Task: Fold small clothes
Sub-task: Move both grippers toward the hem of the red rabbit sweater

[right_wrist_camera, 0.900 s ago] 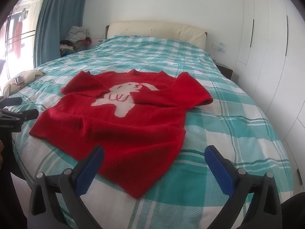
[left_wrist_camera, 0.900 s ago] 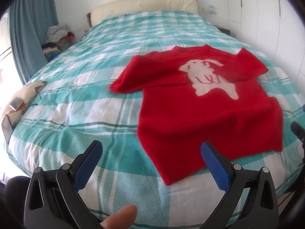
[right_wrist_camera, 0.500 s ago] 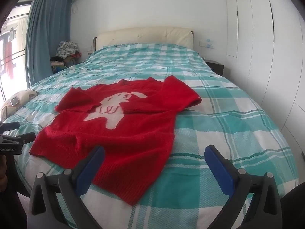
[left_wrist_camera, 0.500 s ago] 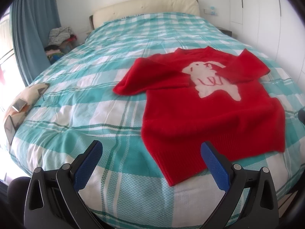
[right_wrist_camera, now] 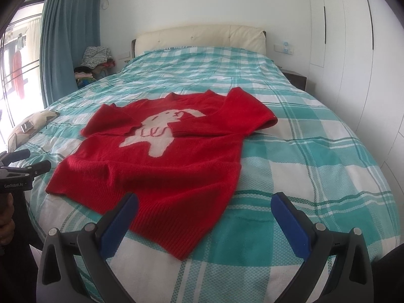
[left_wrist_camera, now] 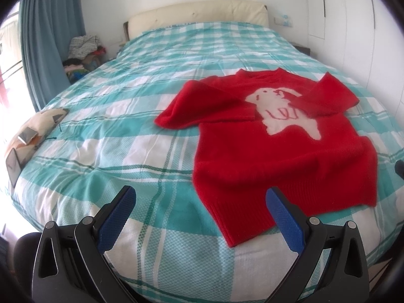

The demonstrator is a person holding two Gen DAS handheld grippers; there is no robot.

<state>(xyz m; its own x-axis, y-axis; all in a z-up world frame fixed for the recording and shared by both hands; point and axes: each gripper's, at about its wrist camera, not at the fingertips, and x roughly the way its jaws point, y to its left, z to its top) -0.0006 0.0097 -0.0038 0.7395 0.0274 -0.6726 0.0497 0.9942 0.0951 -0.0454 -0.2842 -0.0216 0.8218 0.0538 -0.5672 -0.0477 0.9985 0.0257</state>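
Note:
A small red sweater [left_wrist_camera: 282, 156] with a white animal figure on its chest lies flat on the bed, both sleeves folded in across the chest. It also shows in the right wrist view [right_wrist_camera: 161, 159]. My left gripper [left_wrist_camera: 199, 202] is open and empty, above the bed's near edge by the sweater's lower left hem corner. My right gripper [right_wrist_camera: 204, 207] is open and empty, near the lower right hem corner. The left gripper also shows at the left edge of the right wrist view [right_wrist_camera: 22, 161].
The bed [left_wrist_camera: 121, 131] has a teal and white checked cover and a cream headboard [left_wrist_camera: 199, 12]. A patterned cushion [left_wrist_camera: 32, 133] lies at the bed's left edge. A clothes pile [left_wrist_camera: 80, 50] and blue curtain stand at far left. White wardrobes [right_wrist_camera: 353, 38] line the right.
Both grippers have drawn back and lifted a little, so the sweater sits farther off and more of the room shows. The sweater has not moved. Both stay open.

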